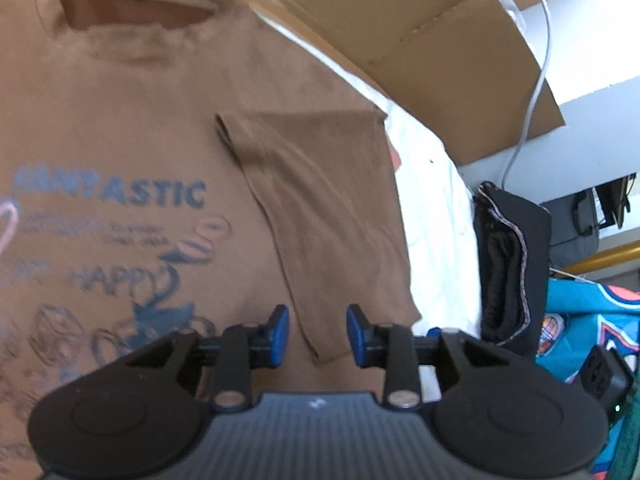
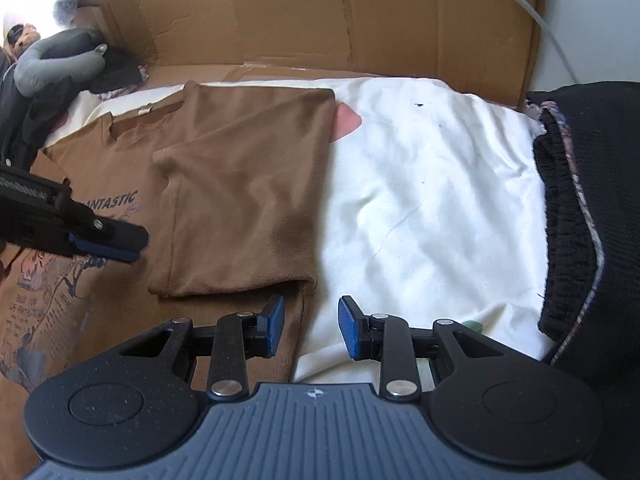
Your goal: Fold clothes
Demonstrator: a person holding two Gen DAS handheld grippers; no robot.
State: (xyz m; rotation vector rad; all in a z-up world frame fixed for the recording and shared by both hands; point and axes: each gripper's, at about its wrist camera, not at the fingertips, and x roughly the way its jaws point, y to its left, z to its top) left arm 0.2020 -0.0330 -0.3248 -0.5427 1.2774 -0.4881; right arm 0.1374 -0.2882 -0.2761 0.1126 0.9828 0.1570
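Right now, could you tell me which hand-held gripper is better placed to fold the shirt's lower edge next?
Probably the right hand-held gripper: it is open, straddling the brown T-shirt side edge near the folded-in sleeve.

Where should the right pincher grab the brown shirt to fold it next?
Probably the brown shirt's bottom corner on its folded side, right ahead of the right gripper. Its edge lies flat on the white sheet, so slide the open jaws in low from the sheet side.

Brown T-shirt: lies flat, print side up, on a white sheet. Blue lettering reads "FANTASTIC" above blurred graphics. Neckline with pale label at the far end. One side with its sleeve folded inward over the front, edges fairly straight.
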